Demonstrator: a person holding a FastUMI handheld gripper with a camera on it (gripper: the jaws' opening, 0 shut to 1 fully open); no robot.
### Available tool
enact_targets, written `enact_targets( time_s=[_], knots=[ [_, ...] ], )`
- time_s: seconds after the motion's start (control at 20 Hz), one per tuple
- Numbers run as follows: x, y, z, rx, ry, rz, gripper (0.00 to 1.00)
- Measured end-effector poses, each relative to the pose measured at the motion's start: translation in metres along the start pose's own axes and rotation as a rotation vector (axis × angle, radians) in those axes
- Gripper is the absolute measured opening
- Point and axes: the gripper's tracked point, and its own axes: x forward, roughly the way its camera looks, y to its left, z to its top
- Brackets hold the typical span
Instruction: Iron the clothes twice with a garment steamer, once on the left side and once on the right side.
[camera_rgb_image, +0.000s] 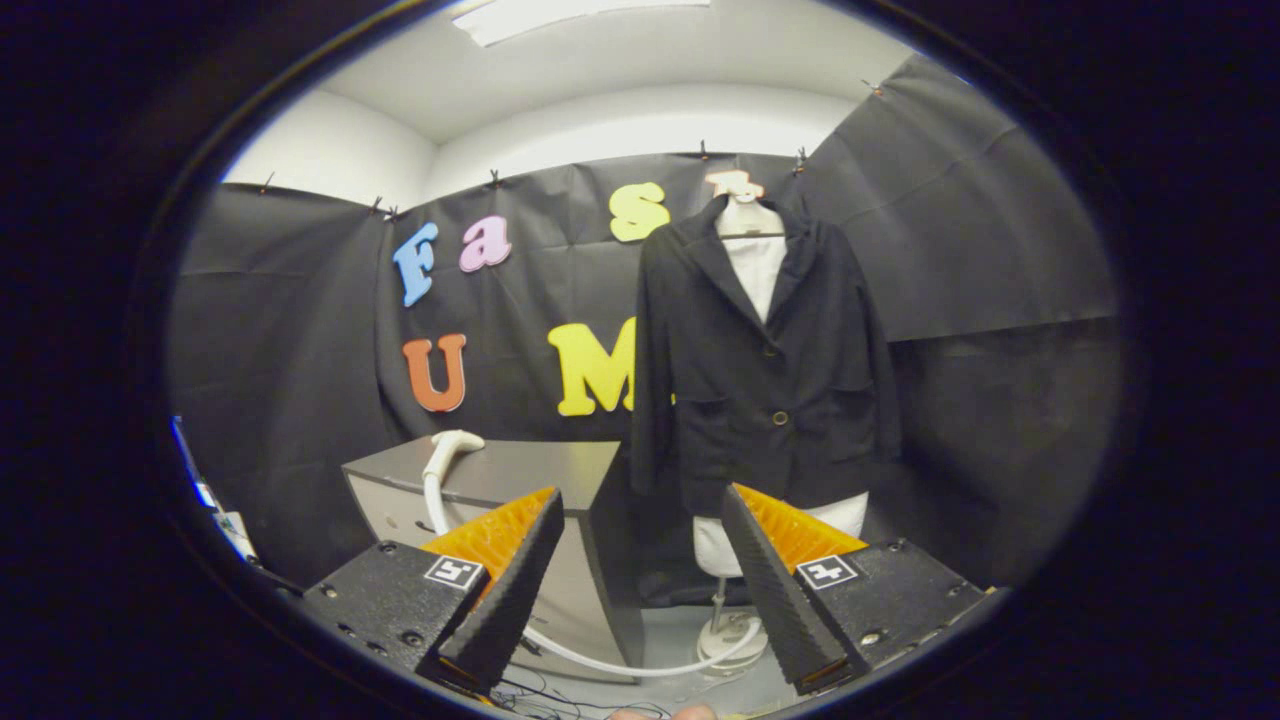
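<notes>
Gripper view: the gripper (640, 560), fingers spread and holding nothing, faces a dark jacket (765, 370) on a mannequin beyond them, while the steamer head (452, 445) rests untouched on a grey cabinet (520, 475), both passes apparently pending.

Gripper (640, 520) at bottom centre of frame: two long wedge-shaped fingers (510, 590) w/ ribbed, finely grooved inner faces, tapering toward the tips, spread apart w/ a wide gap between. Each finger sits on a black textured block, lower left & lower right. Each block carries a small square black-and-white marker tag on top near the finger base. Round screw heads dot the blocks' top faces & edges.
</notes>
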Motion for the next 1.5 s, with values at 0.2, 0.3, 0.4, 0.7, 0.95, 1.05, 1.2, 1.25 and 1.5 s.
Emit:
enact_targets(
  time_s=[0.2, 0.3, 0.4, 0.7, 0.95, 1.05, 1.2, 1.25, 1.5],
  knots=[
    [0.028, 0.077, 0.000, 0.005, 0.019, 0.062, 0.99],
    [0.043, 0.112, 0.001, -0.001, 0.036, 0.109, 0.99],
    [0.062, 0.136, 0.001, -0.031, 0.057, 0.137, 0.99],
    [0.140, 0.215, -0.005, -0.057, 0.139, 0.256, 0.99],
    [0.208, 0.277, -0.012, -0.077, 0.215, 0.374, 0.99],
    [0.233, 0.296, -0.024, -0.096, 0.266, 0.414, 0.99],
    [0.262, 0.321, -0.043, -0.109, 0.347, 0.462, 0.99],
    [0.273, 0.329, -0.050, -0.113, 0.367, 0.472, 0.99],
    [0.302, 0.347, -0.086, -0.159, 0.497, 0.469, 0.94]
  ],
)
